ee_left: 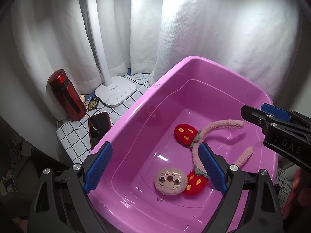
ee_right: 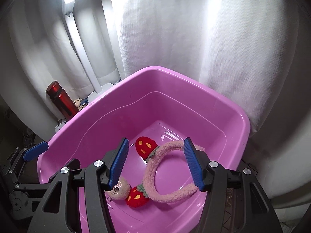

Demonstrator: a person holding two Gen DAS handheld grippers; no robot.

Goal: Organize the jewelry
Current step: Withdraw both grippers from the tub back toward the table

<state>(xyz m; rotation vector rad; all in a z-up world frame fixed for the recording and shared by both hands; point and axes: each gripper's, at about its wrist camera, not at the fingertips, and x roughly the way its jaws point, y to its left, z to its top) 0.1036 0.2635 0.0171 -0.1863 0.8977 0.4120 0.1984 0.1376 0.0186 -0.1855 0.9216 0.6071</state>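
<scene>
Inspection at the rectangular pink plastic tub (ee_left: 194,71), taken as landmark. The left gripper (ee_left: 155,167) hangs over the tub's near wall with jaws wide and nothing between the pads. The right gripper (ee_right: 155,165) hangs over the tub's interior, jaws moderately apart and likewise empty; the headband below touches neither pad.

Judged step: release into the tub is done, and withdrawal is in hand. To do it well, both grippers should lift straight up out of the tub (clear of the rim) so no pad snags the fleece.

Contents of the tub: a fuzzy pink fleece headband with two red strawberry ornaments (ee_right: 155,170) lies flat on the floor, and a round beige plush face charm (ee_left: 171,180) with a small bead chain rests touching the nearer strawberry.

Outside the tub, on its far left side, stand a red metal bottle (ee_left: 66,95) and a white lamp base (ee_left: 115,92).
</scene>
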